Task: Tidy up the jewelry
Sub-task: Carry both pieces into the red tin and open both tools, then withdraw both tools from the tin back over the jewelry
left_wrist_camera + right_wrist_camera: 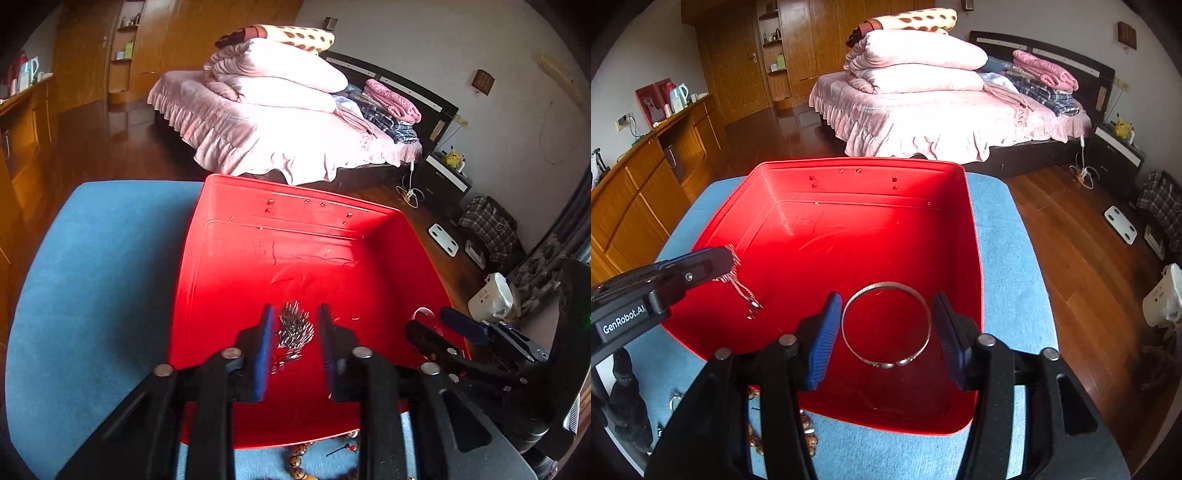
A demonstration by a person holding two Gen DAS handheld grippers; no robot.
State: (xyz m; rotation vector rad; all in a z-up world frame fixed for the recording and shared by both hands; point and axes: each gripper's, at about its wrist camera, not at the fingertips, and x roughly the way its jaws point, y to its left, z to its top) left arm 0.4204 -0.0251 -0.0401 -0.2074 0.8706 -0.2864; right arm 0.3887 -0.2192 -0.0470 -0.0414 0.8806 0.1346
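A silver bangle (885, 325) and a silver chain (293, 332) over the red bin (798, 229)

Left gripper (295, 332): black two-finger frame with blue ribbed pads (263, 354), jaws parted, fingers pointing forward and downward.
Right gripper (886, 328): same black frame, blue pads (823, 339), jaws spread wide, angled downward.

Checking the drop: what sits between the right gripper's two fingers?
A silver bangle, lying between the open right gripper fingers over the red bin, in the right wrist view.
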